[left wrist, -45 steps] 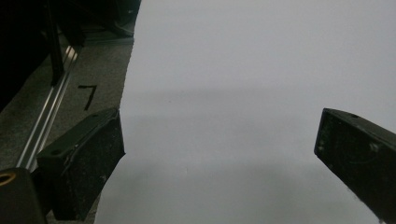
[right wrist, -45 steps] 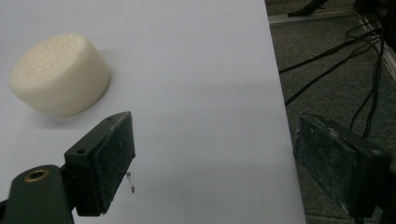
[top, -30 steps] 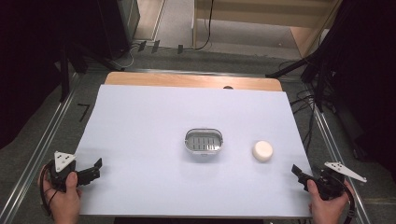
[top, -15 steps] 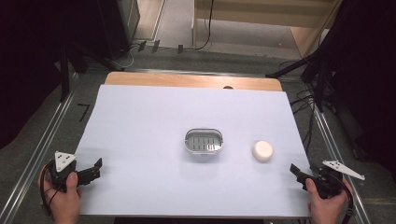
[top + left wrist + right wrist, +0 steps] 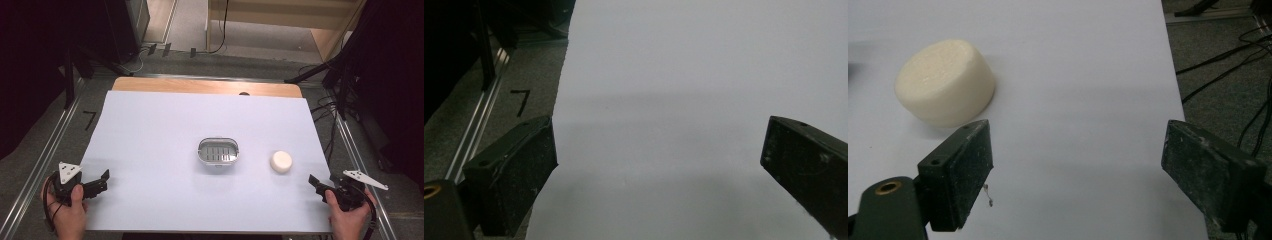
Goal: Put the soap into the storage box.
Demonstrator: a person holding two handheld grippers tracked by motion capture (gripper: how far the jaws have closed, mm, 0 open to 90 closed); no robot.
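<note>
Hand-held grippers, left (image 5: 102, 181) and right (image 5: 316, 183), rest low, jaws apart, near soap (image 5: 281, 162).

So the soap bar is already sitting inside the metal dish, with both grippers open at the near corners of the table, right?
Not quite. The soap bar lies on the white table to the right of the metal dish, apart from it; the dish holds nothing, as the high view shows. The rest stands: the left gripper and right gripper are open at the near corners.
</note>
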